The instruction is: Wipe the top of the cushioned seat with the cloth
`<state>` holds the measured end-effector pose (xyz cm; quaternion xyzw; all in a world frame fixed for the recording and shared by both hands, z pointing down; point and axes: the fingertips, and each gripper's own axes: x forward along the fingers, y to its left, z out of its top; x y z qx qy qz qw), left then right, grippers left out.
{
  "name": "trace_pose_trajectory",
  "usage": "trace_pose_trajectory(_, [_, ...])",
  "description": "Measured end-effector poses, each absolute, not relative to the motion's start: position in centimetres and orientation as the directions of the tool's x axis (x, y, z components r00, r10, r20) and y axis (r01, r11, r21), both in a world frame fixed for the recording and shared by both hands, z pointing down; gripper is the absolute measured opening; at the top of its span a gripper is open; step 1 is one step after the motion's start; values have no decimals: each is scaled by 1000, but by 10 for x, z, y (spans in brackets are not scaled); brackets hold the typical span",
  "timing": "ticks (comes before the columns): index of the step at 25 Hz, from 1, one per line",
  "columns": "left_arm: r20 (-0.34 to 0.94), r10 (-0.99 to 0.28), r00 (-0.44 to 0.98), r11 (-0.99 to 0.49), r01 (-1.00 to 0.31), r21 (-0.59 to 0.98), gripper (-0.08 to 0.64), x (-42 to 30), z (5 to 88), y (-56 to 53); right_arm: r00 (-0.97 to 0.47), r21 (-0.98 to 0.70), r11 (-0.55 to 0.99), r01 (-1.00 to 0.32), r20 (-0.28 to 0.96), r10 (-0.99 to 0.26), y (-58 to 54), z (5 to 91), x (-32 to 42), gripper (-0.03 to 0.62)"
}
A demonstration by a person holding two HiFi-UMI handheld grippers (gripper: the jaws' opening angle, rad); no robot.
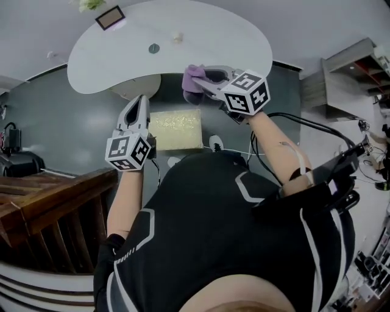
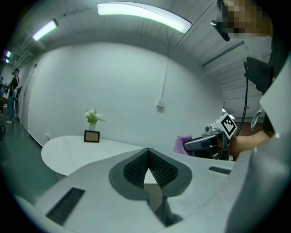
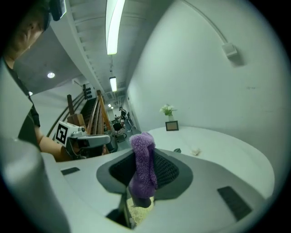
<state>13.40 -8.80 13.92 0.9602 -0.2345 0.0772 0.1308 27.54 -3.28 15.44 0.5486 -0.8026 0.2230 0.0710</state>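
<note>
The cushioned seat [image 1: 175, 129] is a pale yellow square pad on the dark floor in front of me, between the two grippers in the head view. A purple cloth [image 1: 191, 75] is clamped in my right gripper [image 1: 203, 81], held in the air above the seat's far right corner. In the right gripper view the cloth [image 3: 143, 161] hangs between the jaws, with a bit of the seat [image 3: 139, 210] showing below. My left gripper [image 1: 140, 99] hovers over the seat's left edge. Its jaws [image 2: 148, 151] meet with nothing between them.
A white curved table [image 1: 201, 36] stands just beyond the seat, carrying a picture frame [image 1: 110, 17], a small plant [image 2: 92, 117] and two small items [image 1: 154, 48]. A wooden stair railing [image 1: 49, 201] is at my left. Shelves [image 1: 347, 79] and cables lie at the right.
</note>
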Motion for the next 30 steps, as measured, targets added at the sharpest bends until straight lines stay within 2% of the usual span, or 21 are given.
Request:
trace_pose_trajectory(5, [123,-439,890,-874,-455,172,3,132,93,-85,-335,-216,282,-935,275,-901,-32,106,290,110])
trace_pose_trajectory(13, [88,-540,837,-820,-546,171,3,113,59,-104,-295,-135,275,-952,155,-943,-42,46,302,109])
trace_pose_trajectory(20, [47,-552,832,-817,-552,165,3,115,33,-109,-281,-117,268,-956,116,-953,-52,25,308,107])
trace_pose_trajectory(30, [40,-626,779,-772,-626,105,3,102,26,-121,-241,-54,237,-970,112,-964,-55,17,309,101])
